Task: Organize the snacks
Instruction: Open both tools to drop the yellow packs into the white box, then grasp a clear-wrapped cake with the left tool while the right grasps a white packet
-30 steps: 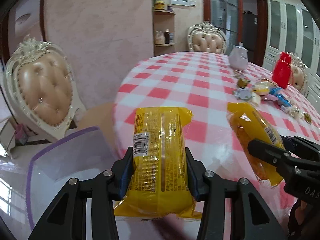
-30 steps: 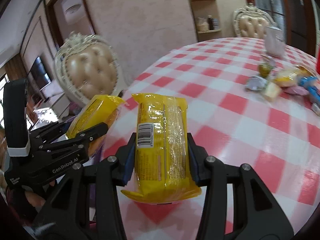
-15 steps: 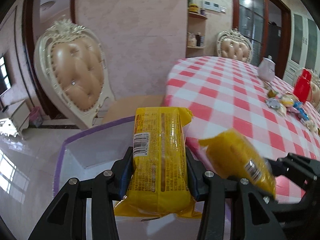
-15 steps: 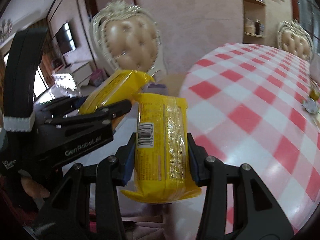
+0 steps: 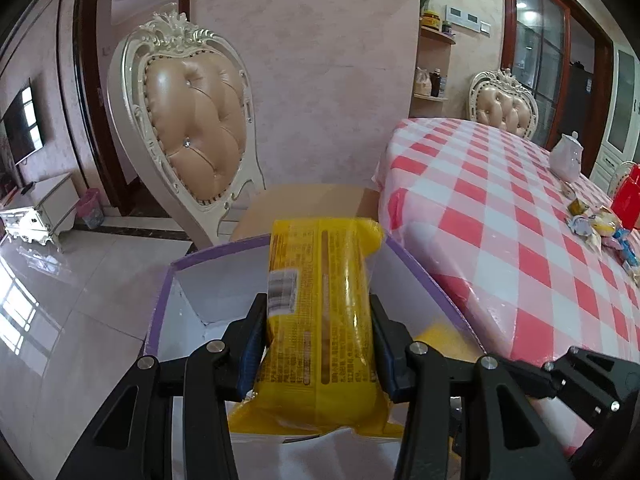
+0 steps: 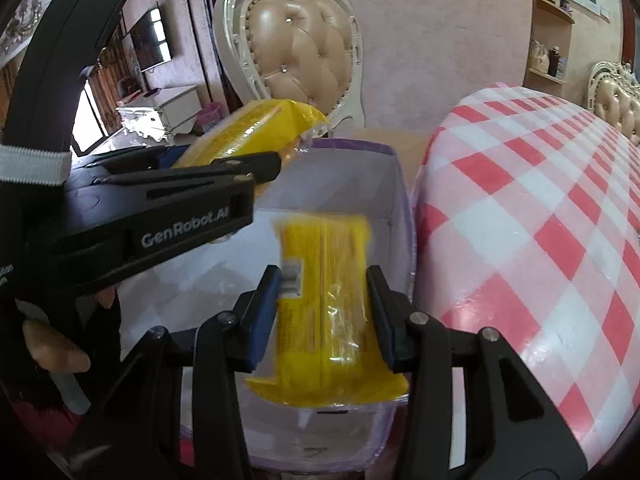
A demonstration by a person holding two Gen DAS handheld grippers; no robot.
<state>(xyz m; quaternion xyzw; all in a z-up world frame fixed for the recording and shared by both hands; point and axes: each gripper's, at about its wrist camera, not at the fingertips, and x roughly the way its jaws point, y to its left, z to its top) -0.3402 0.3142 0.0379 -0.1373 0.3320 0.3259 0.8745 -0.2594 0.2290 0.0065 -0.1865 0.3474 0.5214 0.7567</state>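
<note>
left tongs point(image 5: 318, 344) are clamped across the narrow waist of a yellow snack pack point(image 5: 320, 320), its long axis pointing to 12 o'clock, hanging just over the open purple-rimmed box point(image 5: 160, 300) beside the tabletop point(image 5: 500, 220), with the small snacks point(image 5: 600, 226) well apart at 3 o'clock. seen from the right wrist, right tongs point(image 6: 322, 312) are closing, with a second yellow pack point(image 6: 324, 304) between them though the left pad shows a gap, already inside the box point(image 6: 394, 184); left tongs point(image 6: 276, 160) sit at 10 o'clock, so the right hand looks nearer a drop.
</note>
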